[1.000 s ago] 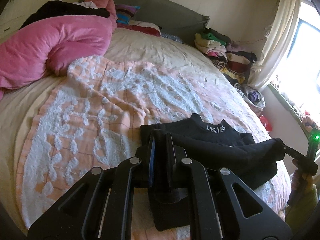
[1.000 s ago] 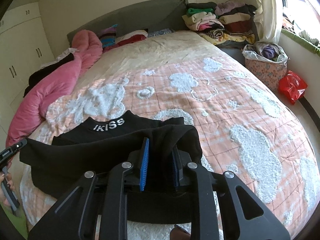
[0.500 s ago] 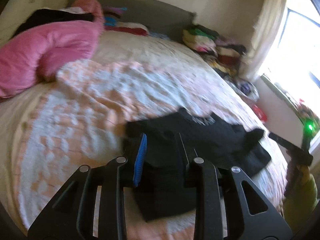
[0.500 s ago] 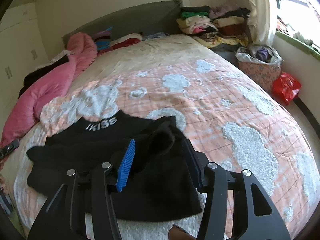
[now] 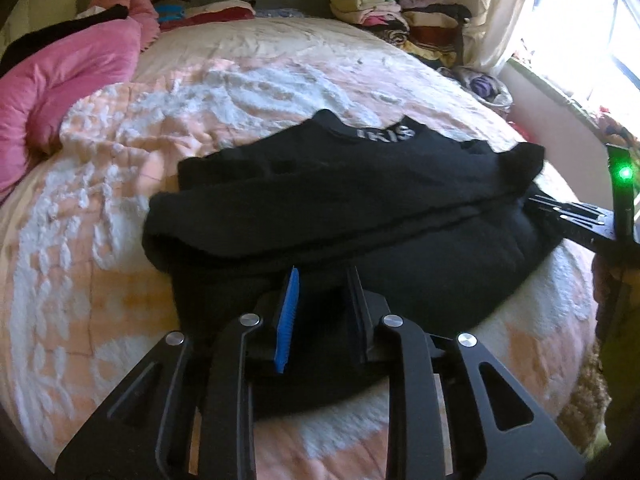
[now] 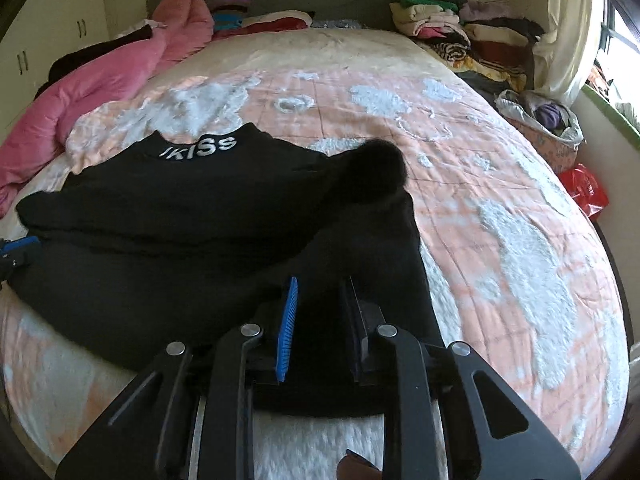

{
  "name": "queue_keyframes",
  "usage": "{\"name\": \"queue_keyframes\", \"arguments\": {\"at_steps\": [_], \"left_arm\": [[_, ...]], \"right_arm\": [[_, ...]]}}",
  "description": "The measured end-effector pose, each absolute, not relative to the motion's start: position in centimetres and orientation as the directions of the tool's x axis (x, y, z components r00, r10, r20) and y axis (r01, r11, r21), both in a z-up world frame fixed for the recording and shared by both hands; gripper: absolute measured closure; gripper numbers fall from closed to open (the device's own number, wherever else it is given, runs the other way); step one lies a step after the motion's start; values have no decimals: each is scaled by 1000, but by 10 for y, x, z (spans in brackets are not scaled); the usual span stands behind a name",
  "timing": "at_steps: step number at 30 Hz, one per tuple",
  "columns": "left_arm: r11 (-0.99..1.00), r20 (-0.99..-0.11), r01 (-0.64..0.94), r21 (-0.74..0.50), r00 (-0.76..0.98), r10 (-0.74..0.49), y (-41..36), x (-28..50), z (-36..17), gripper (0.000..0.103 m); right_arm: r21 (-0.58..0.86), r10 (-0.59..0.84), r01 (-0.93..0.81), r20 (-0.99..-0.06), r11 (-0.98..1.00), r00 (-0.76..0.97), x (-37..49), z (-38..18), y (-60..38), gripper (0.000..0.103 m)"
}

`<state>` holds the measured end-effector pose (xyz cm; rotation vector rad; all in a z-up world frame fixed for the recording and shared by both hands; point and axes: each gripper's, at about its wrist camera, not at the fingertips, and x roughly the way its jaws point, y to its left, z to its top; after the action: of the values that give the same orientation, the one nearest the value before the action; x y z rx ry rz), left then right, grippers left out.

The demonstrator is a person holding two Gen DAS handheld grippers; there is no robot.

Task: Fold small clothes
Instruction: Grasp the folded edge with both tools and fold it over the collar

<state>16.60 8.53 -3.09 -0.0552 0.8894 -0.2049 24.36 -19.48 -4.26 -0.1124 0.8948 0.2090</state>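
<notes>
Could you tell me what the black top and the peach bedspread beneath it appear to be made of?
Black top: probably soft knit or fleece, matte, with fuzzy edges and printed white collar lettering. Peach bedspread: seemingly quilted cotton, with stitched grid lines and raised white tufted patches.

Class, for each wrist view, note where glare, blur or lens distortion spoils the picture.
Left wrist view: the window is blown out white, the bedspread smears near the edges. Right wrist view: evenly lit, the bedspread's edges curve from the fisheye, the black sweater loses detail.
</notes>
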Motion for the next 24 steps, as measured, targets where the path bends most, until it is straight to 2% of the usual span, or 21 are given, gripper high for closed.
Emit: {"name": "queue_keyframes", "arguments": {"at_steps": [11,15,19,21,23,24], "left_arm": [[988,-745,99,-121,649,-156,105,215,-14,87],[991,-707,58,-122,696,-128,118,227,2,79],[986,-692,1,-169,712,-119,147,227,7,78],[984,-696,-29,-179,710,-106,158,226,5,70],[980,-709,-49,-192,698,-104,167,228,0,65],[980,-714,-57,-193,693,-101,169,229,-2,63]], "right_arm": [[61,157,-175,-776,983,611,303,-34,-188,82],[61,115,-105,-754,993,647,321,-25,-197,82],[46,75,-62,-727,997,683,328,-15,-208,82],[19,57,-61,-716,998,696,327,-13,-211,82],[-11,32,-56,-714,998,700,326,-14,-213,77],[-15,31,-60,-719,998,694,328,-15,-214,68]]}}
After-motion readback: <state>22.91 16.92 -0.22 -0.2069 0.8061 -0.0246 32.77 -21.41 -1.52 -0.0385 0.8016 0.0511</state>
